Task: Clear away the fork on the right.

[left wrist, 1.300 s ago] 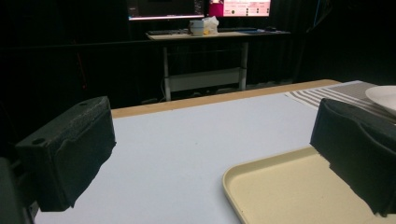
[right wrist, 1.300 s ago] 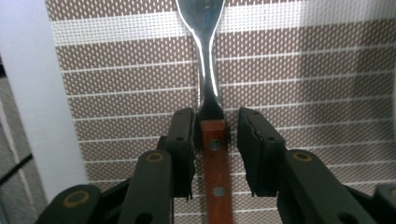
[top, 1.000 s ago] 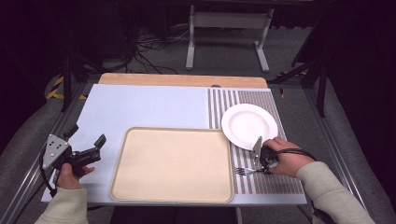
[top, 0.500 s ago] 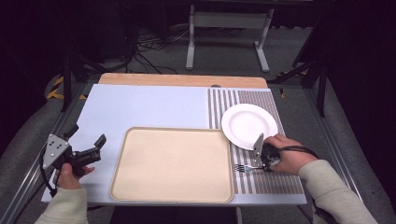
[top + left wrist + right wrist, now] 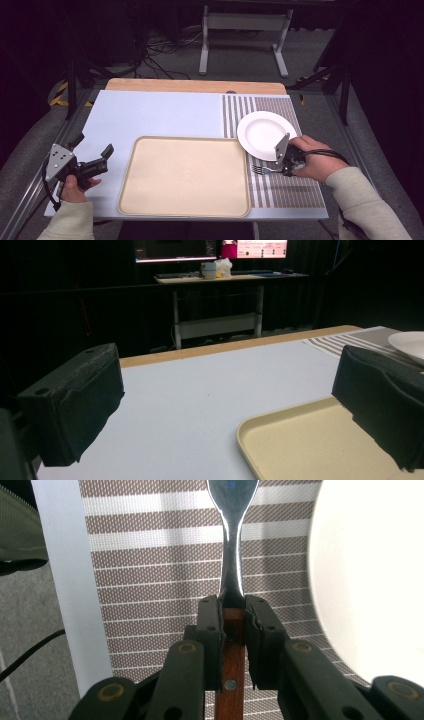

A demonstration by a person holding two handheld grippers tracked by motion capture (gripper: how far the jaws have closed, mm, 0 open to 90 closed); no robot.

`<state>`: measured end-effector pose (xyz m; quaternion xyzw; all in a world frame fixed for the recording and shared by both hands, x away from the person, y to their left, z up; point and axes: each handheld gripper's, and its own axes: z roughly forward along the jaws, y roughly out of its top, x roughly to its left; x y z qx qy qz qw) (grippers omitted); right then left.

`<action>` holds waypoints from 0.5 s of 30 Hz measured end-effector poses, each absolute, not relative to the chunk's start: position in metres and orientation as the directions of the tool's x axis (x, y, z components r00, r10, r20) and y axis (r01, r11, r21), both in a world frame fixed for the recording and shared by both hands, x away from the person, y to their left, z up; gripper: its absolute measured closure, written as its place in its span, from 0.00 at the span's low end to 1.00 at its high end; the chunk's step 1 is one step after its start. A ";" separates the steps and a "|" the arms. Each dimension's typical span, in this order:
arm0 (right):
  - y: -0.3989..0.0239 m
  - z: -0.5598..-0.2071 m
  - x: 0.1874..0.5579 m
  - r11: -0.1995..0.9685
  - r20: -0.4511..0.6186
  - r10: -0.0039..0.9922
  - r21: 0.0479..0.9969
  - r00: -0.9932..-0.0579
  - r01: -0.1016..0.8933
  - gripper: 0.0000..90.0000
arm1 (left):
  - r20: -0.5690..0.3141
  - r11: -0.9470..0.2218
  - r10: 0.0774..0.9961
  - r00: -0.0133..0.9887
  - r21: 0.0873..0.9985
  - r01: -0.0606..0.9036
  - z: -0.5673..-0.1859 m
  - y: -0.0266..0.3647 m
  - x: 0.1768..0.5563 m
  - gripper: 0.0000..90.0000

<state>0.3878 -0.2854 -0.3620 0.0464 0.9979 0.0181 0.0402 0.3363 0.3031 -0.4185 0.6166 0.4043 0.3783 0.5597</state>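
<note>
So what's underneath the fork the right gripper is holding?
The striped placemat lies under the fork, with the white plate beside it. The right gripper clamps the wooden handle and covers the mat below.

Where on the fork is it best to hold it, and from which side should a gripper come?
Grip the fork by its wooden handle, from the handle end beside the plate: the handle is straight, and the right gripper already clamps it there.

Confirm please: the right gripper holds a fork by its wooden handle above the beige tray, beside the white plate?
Not quite. The right gripper holds the fork above the striped placemat, not the tray, as the right gripper view shows. The white plate is beside it.
</note>
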 end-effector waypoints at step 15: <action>-0.280 -0.343 0.388 0.961 -0.108 0.240 0.168 -0.965 0.221 0.87 | 0.014 -0.049 0.921 0.388 0.996 0.080 -0.419 0.303 0.336 0.01</action>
